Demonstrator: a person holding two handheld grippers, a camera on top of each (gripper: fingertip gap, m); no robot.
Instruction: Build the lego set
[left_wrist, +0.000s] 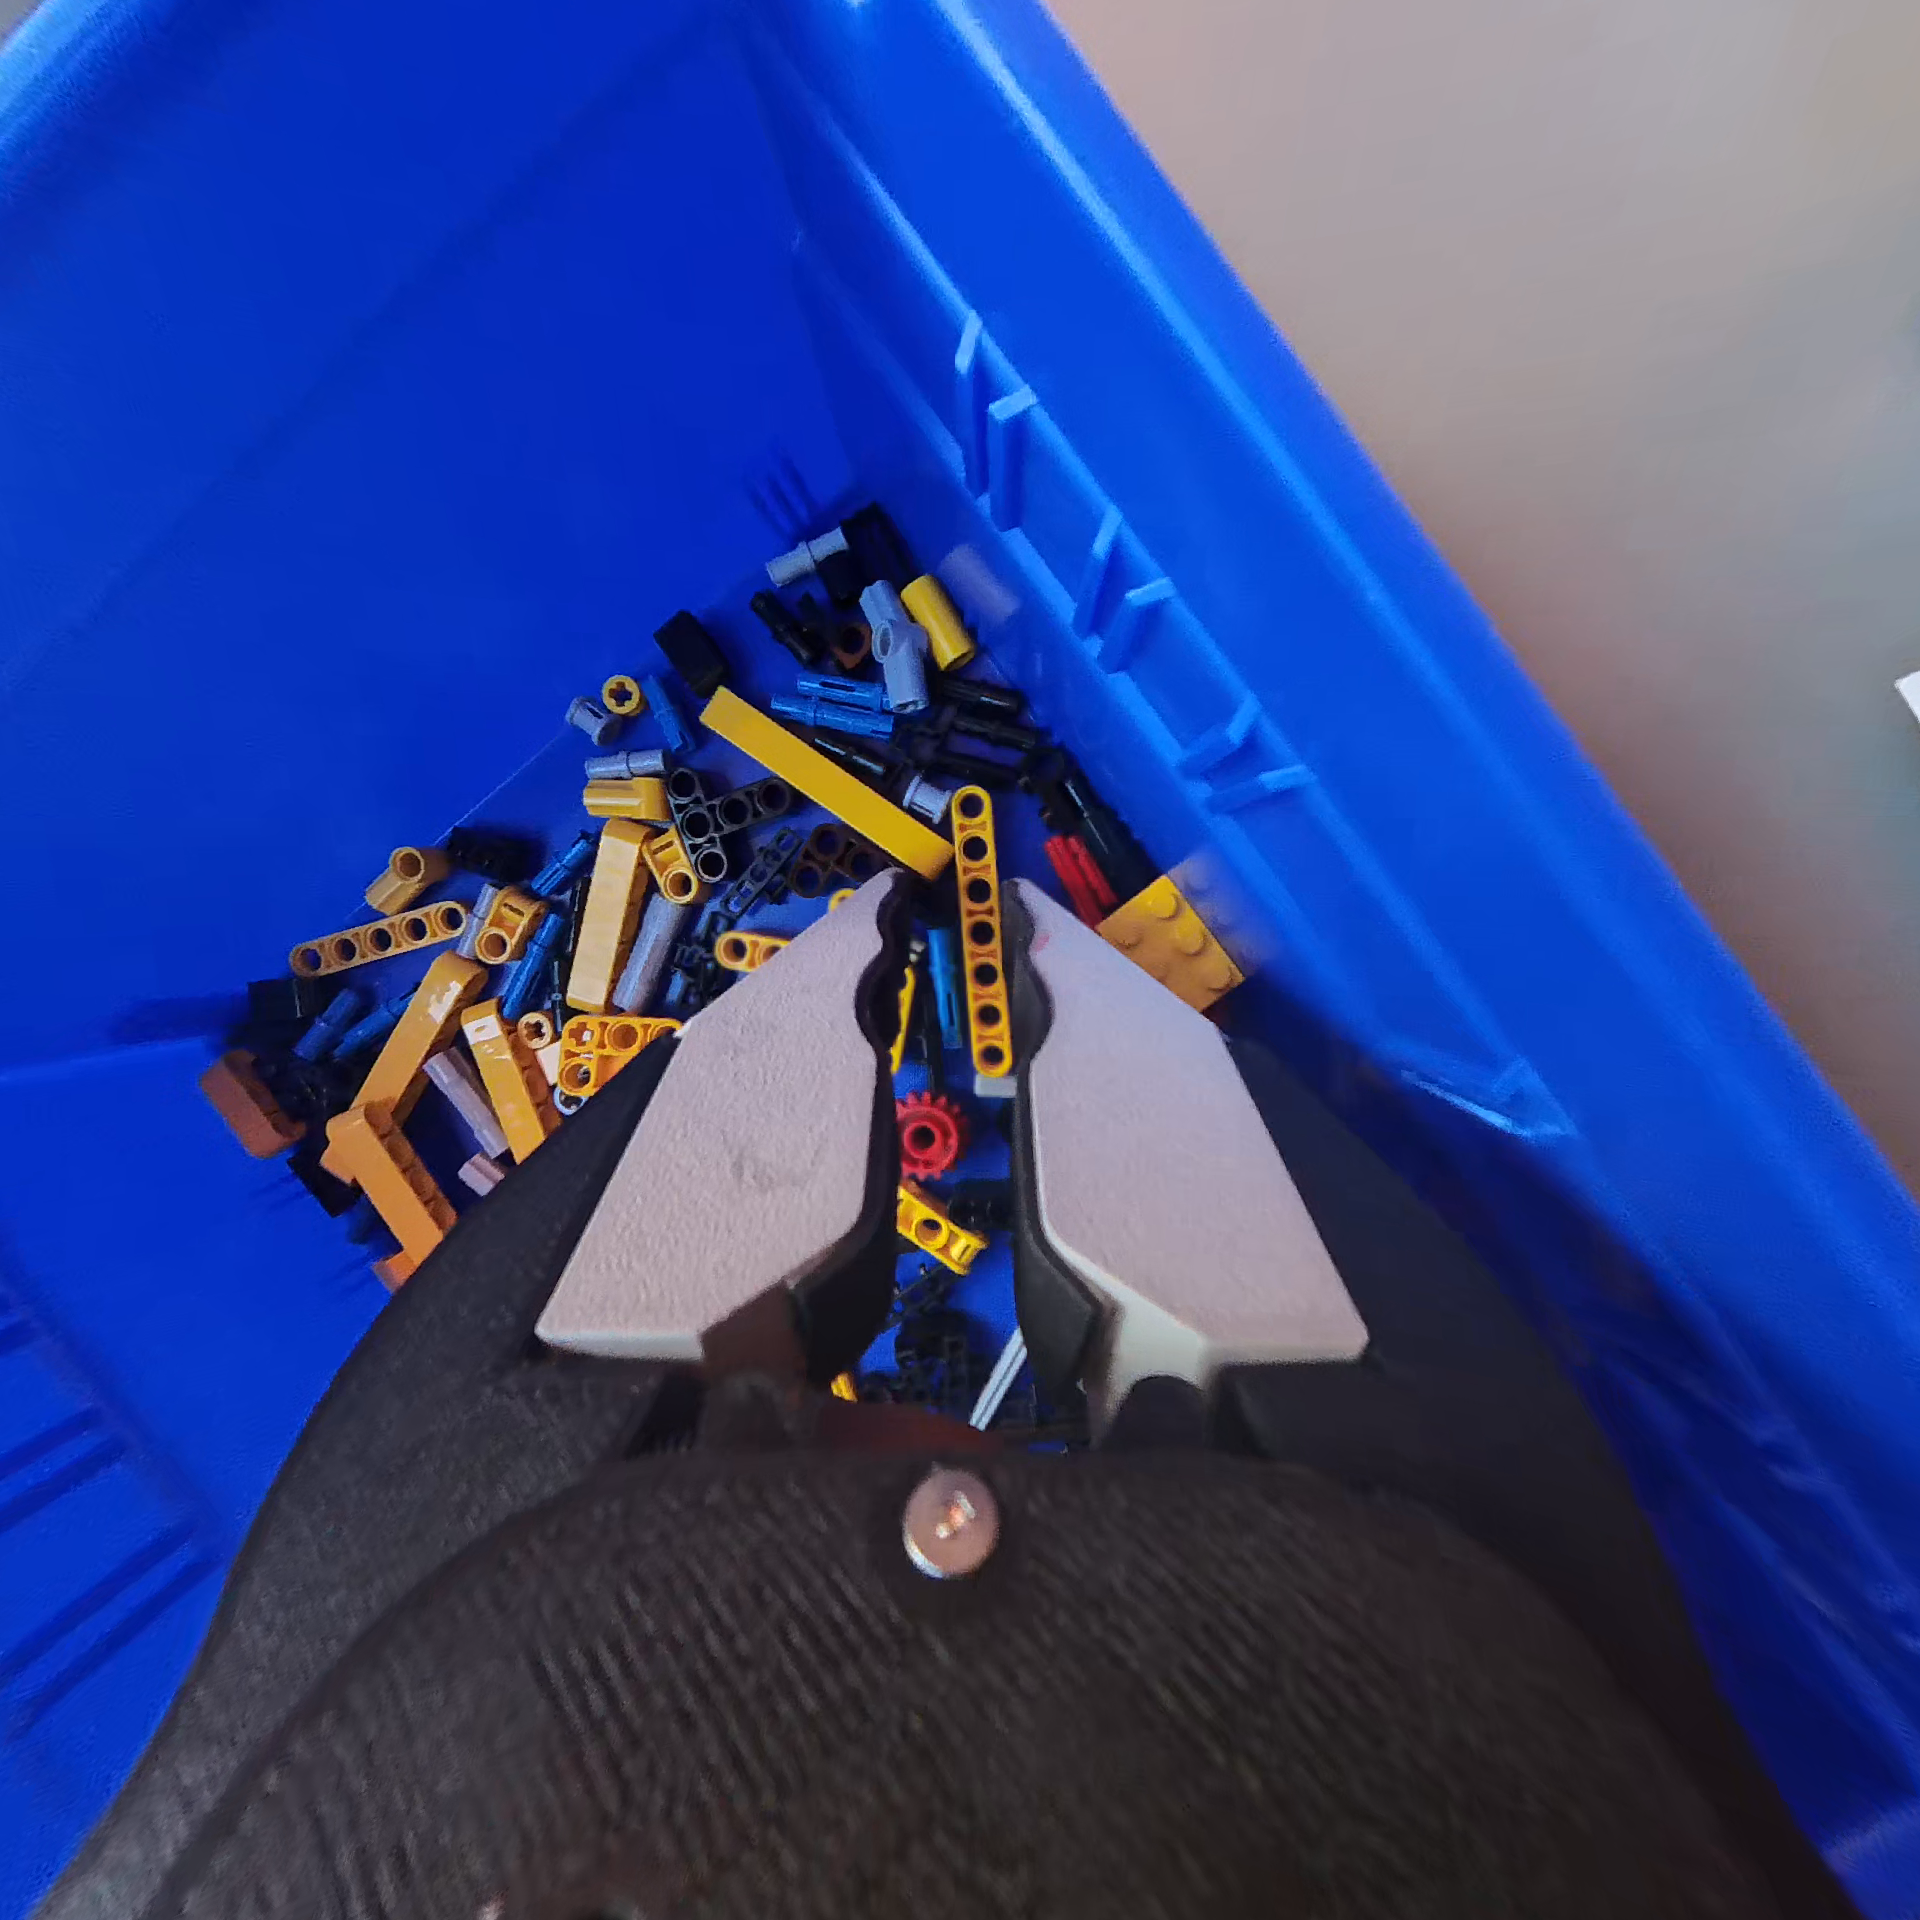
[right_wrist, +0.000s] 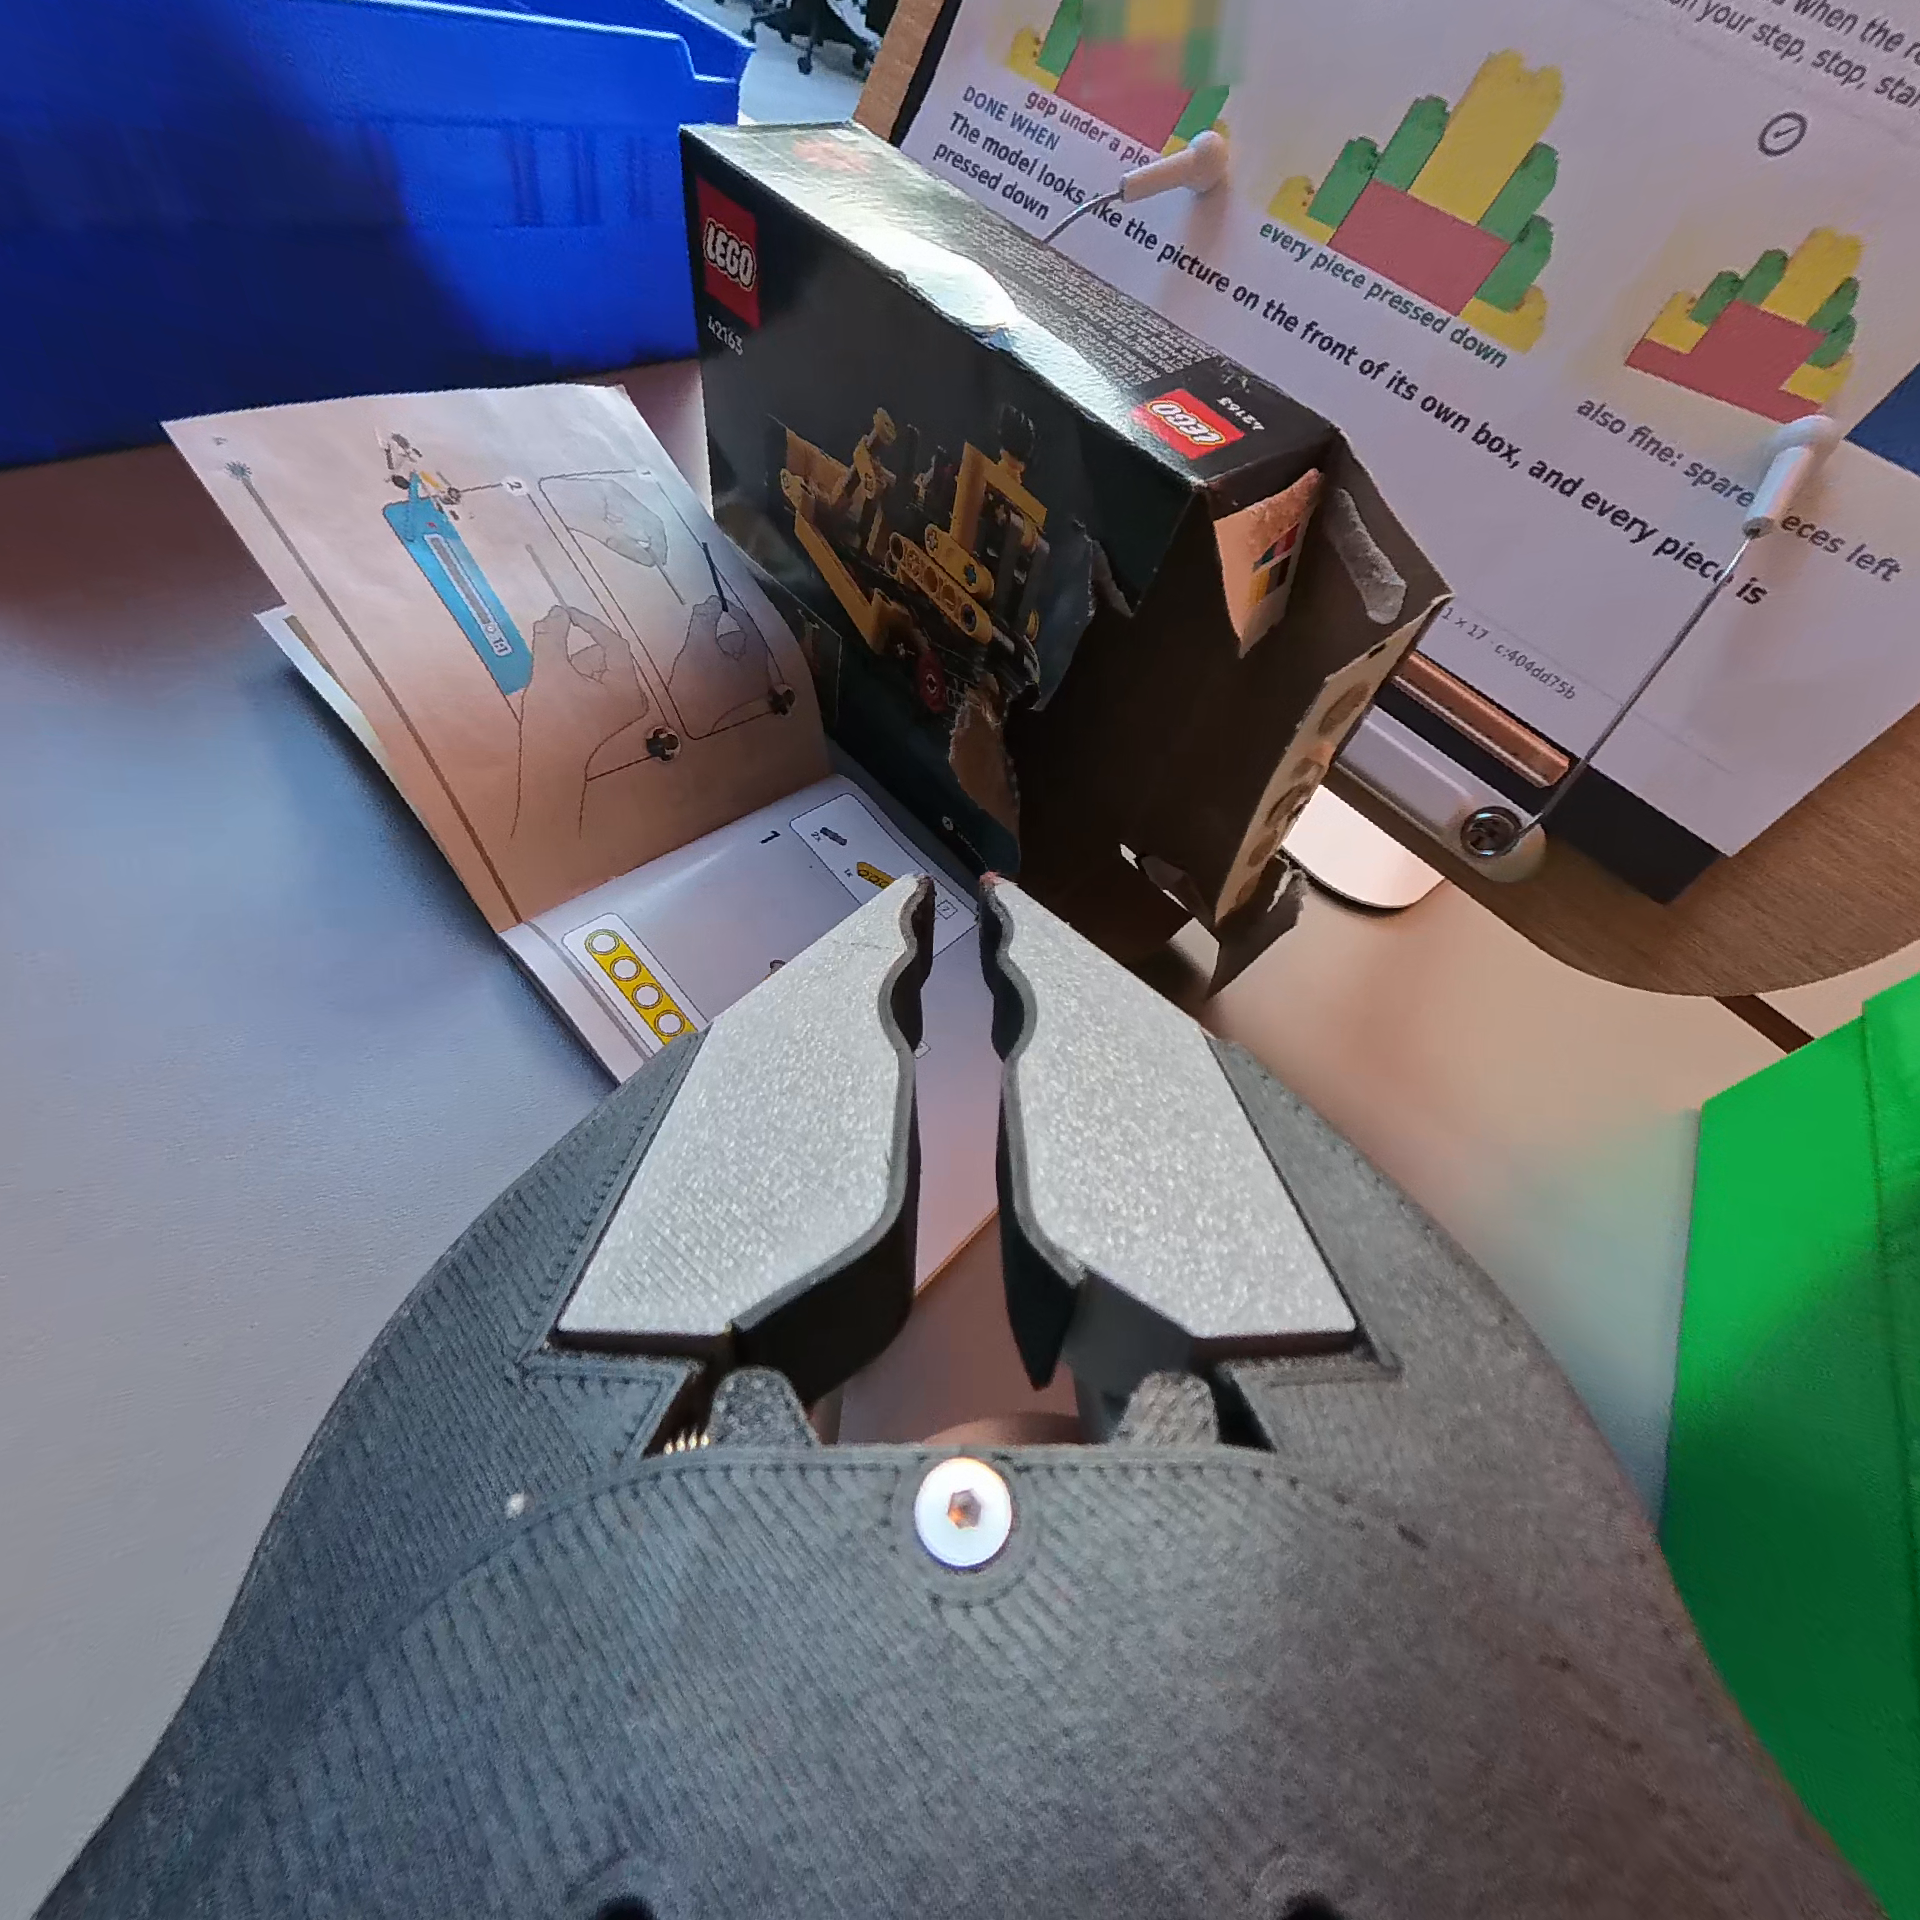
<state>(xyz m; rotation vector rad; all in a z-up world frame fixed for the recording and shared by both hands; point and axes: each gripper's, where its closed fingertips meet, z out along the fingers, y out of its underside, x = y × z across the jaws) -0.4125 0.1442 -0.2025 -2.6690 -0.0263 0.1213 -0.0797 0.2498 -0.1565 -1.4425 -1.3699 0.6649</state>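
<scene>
My left gripper (left_wrist: 958, 896) reaches down into a blue bin (left_wrist: 520, 416), just above a pile of loose lego pieces. Its jaws are open, with a yellow beam with several holes (left_wrist: 980, 935) lying between the fingertips, untouched as far as I can tell. A long flat yellow piece (left_wrist: 826, 784), a red gear (left_wrist: 928, 1135) and a yellow studded brick (left_wrist: 1174, 940) lie close by. My right gripper (right_wrist: 956, 883) is nearly shut, with a thin gap and nothing in it. It hovers over the open instruction booklet (right_wrist: 499, 623), beside the black lego box (right_wrist: 966, 520).
The bin's ribbed right wall (left_wrist: 1195, 675) stands close to my left fingers. In the right wrist view, a blue bin (right_wrist: 343, 208) sits at the back left, an instruction board on a wire stand (right_wrist: 1455, 312) stands behind the box, and a green object (right_wrist: 1797, 1351) is at the right. The gap from one gripper's tips to the other's is roughly 35 cm.
</scene>
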